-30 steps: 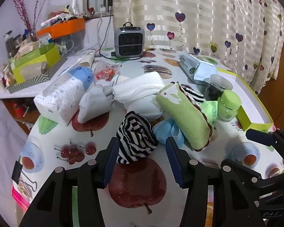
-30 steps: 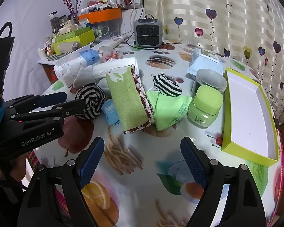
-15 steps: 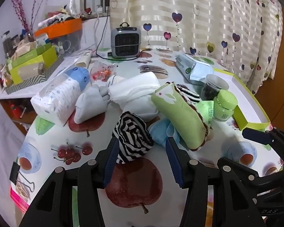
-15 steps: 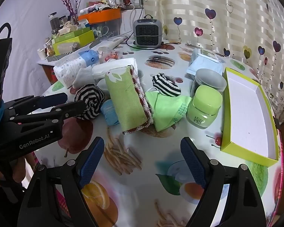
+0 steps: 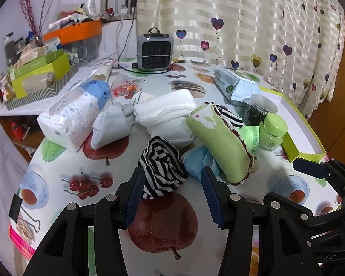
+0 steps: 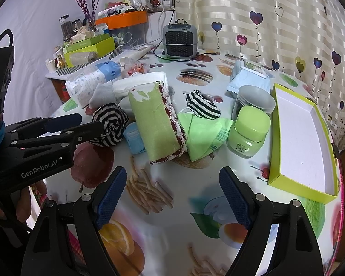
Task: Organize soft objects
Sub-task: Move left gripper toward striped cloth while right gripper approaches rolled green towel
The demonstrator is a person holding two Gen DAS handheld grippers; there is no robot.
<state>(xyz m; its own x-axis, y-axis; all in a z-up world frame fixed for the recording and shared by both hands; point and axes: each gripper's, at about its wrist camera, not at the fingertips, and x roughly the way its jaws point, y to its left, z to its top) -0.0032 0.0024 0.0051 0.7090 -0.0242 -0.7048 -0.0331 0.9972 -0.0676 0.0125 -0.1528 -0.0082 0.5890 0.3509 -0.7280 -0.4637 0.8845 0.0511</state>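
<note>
Tabletop; left tongs (image 5: 171,192) agape around striped sock (image 5: 162,169)

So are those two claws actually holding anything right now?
No. The left gripper stands open around the striped sock, not pinching it; the right gripper is open over bare tablecloth.

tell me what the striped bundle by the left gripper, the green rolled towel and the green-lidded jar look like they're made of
Striped bundle: looks like soft knit fabric, matte, with black and white stripes bending over crumpled folds.
Green rolled towel: apparently woven terry cloth, matte and fuzzy, with a dark red scalloped trim along one edge.
Green-lidded jar: probably plastic or frosted glass, smooth with a slight sheen; which one is unclear.
</note>
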